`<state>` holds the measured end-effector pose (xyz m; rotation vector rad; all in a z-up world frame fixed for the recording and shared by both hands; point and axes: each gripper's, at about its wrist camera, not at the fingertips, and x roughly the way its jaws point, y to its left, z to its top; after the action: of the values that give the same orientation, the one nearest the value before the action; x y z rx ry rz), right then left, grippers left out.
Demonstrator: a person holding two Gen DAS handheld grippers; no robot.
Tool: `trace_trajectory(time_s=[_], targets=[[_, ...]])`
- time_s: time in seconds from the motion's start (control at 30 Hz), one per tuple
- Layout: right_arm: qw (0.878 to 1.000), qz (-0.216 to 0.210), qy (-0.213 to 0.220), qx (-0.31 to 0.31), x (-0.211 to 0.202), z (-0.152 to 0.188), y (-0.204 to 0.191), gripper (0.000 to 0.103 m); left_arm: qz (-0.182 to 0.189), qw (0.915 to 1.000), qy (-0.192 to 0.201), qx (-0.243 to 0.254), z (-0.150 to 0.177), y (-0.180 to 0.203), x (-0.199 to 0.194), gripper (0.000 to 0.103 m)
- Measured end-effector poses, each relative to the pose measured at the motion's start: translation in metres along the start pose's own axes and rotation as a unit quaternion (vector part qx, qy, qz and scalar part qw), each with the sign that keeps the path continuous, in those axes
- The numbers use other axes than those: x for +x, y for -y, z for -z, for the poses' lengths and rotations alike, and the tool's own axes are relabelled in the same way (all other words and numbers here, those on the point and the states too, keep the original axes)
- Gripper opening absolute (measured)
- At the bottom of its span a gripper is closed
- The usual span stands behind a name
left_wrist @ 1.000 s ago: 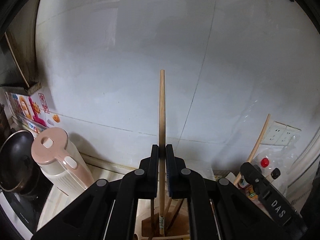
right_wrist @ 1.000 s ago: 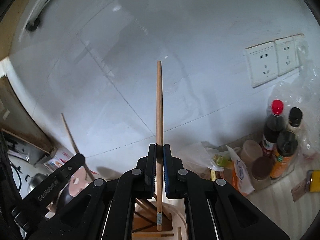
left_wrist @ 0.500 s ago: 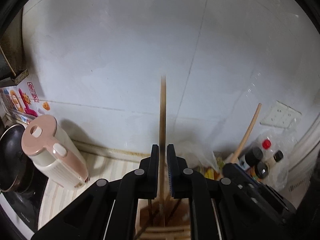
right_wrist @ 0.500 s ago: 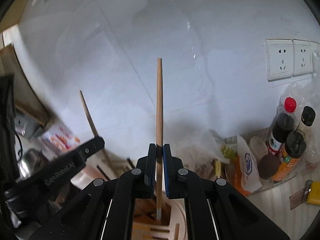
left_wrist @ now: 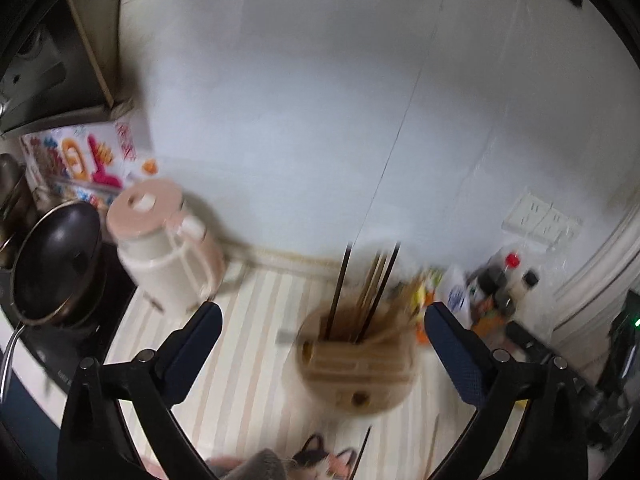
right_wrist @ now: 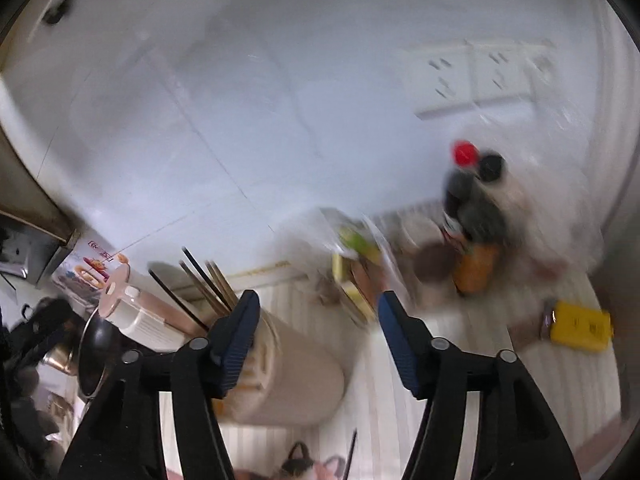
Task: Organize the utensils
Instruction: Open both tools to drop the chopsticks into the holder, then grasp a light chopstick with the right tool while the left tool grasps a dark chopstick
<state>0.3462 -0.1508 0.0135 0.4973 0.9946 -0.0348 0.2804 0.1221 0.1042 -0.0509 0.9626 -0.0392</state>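
Note:
A round beige utensil holder [left_wrist: 356, 372] stands on the striped counter with several wooden and dark chopsticks [left_wrist: 370, 288] upright in it. My left gripper [left_wrist: 320, 344] is open and empty, its jaws wide apart on either side of the holder, above it. In the right wrist view the holder [right_wrist: 288, 372] sits low and left with the chopsticks [right_wrist: 204, 284] sticking up. My right gripper [right_wrist: 316, 336] is open and empty, to the holder's right. A dark chopstick [left_wrist: 362, 452] lies on the counter near the bottom edge, also in the right wrist view [right_wrist: 351, 454]. Both views are blurred.
A pink-lidded kettle [left_wrist: 164, 240] and a black pan [left_wrist: 56, 260] stand at the left. Sauce bottles [right_wrist: 472, 208] and packets [right_wrist: 356, 264] crowd the back right by wall sockets [right_wrist: 480, 76]. A yellow object [right_wrist: 580, 326] lies at the right. A patterned cloth [left_wrist: 320, 460] lies at the front.
Both grippers were shut on a wooden chopstick held upright over the holder. Both have opened, the chopsticks are in the holder, and both grippers have pulled back and up.

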Motion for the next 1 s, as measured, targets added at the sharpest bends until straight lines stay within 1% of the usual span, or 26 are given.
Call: trace_trajectory(time_s=[0.03, 0.13, 0.2, 0.23, 0.33, 0.43, 0.5, 0.53, 0.63, 0.73, 0.83, 1.0], targets=[[1.0, 0.007, -0.006, 0.005, -0.002, 0.005, 0.007, 0.076, -0.006, 0.9999, -0.007, 0.007, 0.008, 0.001, 0.001, 0.103], [0.999, 0.035, -0.022, 0.02, -0.006, 0.031, 0.035, 0.083, -0.003, 0.9991, -0.022, 0.035, 0.038, 0.008, 0.004, 0.103], [0.997, 0.062, -0.042, 0.022, -0.001, 0.048, 0.052, 0.083, -0.019, 0.9972, -0.044, 0.058, 0.057, 0.015, 0.016, 0.103], [0.996, 0.071, -0.056, 0.025, 0.003, 0.058, 0.06, 0.083, -0.022, 0.9954, -0.062, 0.069, 0.069, 0.019, 0.026, 0.103], [0.99, 0.103, -0.093, 0.03, 0.016, 0.083, 0.082, 0.083, -0.025, 0.991, -0.106, 0.077, 0.097, 0.023, 0.049, 0.103], [0.982, 0.129, -0.133, 0.031, 0.028, 0.111, 0.103, 0.083, -0.021, 0.9832, -0.153, 0.097, 0.133, 0.033, 0.079, 0.103], [0.976, 0.152, -0.155, 0.023, 0.037, 0.128, 0.113, 0.083, -0.027, 0.9779, -0.173, 0.114, 0.154, 0.041, 0.094, 0.103], [0.973, 0.161, -0.165, 0.019, 0.041, 0.134, 0.117, 0.083, -0.031, 0.9739, -0.188, 0.124, 0.167, 0.045, 0.104, 0.103], [0.965, 0.175, -0.194, 0.017, 0.052, 0.15, 0.126, 0.083, -0.038, 0.9648, -0.218, 0.142, 0.194, 0.054, 0.124, 0.103], [0.958, 0.187, -0.216, 0.017, 0.06, 0.163, 0.137, 0.083, -0.046, 0.9562, -0.24, 0.161, 0.213, 0.063, 0.139, 0.103], [0.954, 0.192, -0.231, 0.019, 0.067, 0.173, 0.145, 0.083, -0.049, 0.9506, -0.254, 0.171, 0.226, 0.067, 0.147, 0.103], [0.948, 0.196, -0.249, 0.025, 0.073, 0.183, 0.153, 0.083, -0.049, 0.9447, -0.269, 0.181, 0.241, 0.076, 0.158, 0.103]])
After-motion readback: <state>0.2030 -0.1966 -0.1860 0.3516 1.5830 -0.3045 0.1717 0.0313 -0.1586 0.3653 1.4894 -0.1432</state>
